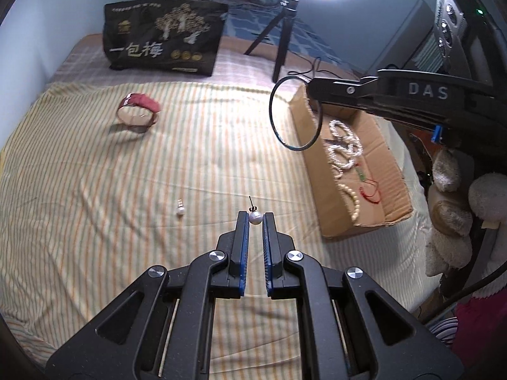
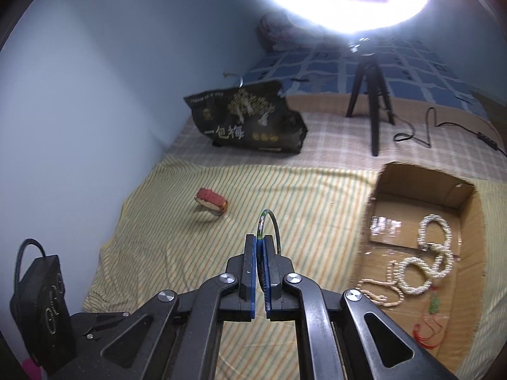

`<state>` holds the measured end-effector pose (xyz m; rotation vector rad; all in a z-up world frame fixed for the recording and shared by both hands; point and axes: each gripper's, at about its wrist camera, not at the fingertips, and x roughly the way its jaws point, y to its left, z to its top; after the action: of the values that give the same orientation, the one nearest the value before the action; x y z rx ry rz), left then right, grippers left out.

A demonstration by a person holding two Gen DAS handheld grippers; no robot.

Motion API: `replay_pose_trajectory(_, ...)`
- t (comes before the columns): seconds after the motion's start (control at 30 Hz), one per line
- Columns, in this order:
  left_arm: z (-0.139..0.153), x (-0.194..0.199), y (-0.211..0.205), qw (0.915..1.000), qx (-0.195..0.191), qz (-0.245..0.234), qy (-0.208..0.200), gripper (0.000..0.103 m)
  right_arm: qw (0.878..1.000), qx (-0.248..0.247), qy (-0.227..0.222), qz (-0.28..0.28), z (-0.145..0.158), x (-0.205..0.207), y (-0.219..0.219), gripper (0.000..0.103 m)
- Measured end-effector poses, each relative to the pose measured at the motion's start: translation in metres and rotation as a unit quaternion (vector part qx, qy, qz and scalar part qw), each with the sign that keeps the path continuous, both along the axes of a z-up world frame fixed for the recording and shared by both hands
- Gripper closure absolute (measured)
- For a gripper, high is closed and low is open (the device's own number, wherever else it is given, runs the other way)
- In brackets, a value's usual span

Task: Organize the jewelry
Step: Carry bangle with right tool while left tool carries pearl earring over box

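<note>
My left gripper [image 1: 255, 217] is shut on a pearl earring [image 1: 254, 217] and holds it just above the striped cloth. A second pearl earring [image 1: 180, 209] lies on the cloth to its left. My right gripper [image 2: 260, 241] is shut on a thin dark bangle [image 2: 272, 223]; in the left wrist view the bangle [image 1: 275, 123] hangs from the right gripper [image 1: 313, 90] at the near edge of the cardboard box [image 1: 393, 171]. The box [image 2: 421, 186] holds pearl and bead strands [image 2: 431, 253]. A red bracelet [image 1: 139, 109] stands on the cloth far left, and it also shows in the right wrist view [image 2: 211, 201].
A black snack bag [image 1: 163, 39] stands at the back. A ring light on a black tripod [image 1: 282, 31] stands behind the box, with its cable [image 2: 427, 129] trailing right. Plush things [image 1: 459, 209] lie right of the box. The striped cloth [image 1: 95, 205] covers the bed.
</note>
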<state>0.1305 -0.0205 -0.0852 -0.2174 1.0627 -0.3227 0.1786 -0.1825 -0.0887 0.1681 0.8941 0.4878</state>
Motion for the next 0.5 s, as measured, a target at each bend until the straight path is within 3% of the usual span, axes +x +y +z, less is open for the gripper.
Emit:
replay_pose_trajectory(0.23,0.011,0.0,-0.028,0.9997,-0.008,-0.018,-0.014,0.097,0.999,0.009,-0.024,-0.037,0.02,-0.01,-0.044,0.102)
replay_pose_trajectory(0.5,0.016,0.005,-0.067,0.9987,-0.011,-0.045,-0.021,0.097,0.996,0.013,-0.024,-0.081,0.02,-0.009,-0.094,0.102)
